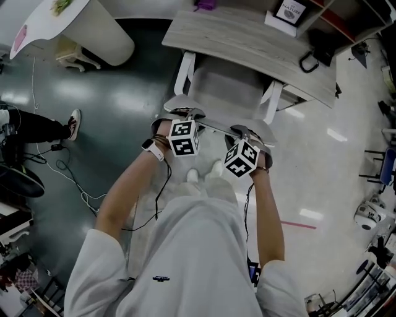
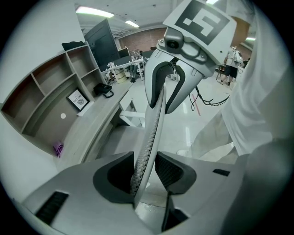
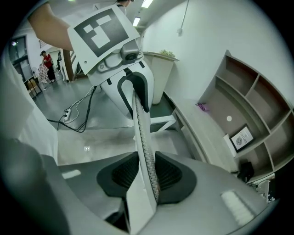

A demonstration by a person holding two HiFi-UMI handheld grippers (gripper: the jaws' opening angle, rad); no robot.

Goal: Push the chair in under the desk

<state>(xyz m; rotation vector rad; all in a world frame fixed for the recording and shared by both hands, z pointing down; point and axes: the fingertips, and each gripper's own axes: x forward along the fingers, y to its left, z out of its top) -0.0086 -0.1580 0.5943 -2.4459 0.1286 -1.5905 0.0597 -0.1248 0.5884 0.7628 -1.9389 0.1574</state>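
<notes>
At centre frame, the left gripper (image 1: pixel 184 115) pinches the chair (image 1: pixel 226 86) by its backrest's top edge, caught between its fingers (image 2: pixel 172 172). To its right, the right gripper (image 1: pixel 246 131) has its fingers (image 3: pixel 170 176) clamped on the same edge. The chair's seat lies partly under the desk (image 1: pixel 241 37) at top.

Head view, steep down | your left gripper (image 1: pixel 185 115) and right gripper (image 1: pixel 249 132) sit side by side on the top edge of the chair (image 1: pixel 226 86) back | seat partly beneath the desk (image 1: pixel 247 43) | framed card (image 1: pixel 291 11) on desk | cables (image 1: pixel 74 182) on dark floor (image 1: pixel 124 111), your left
</notes>
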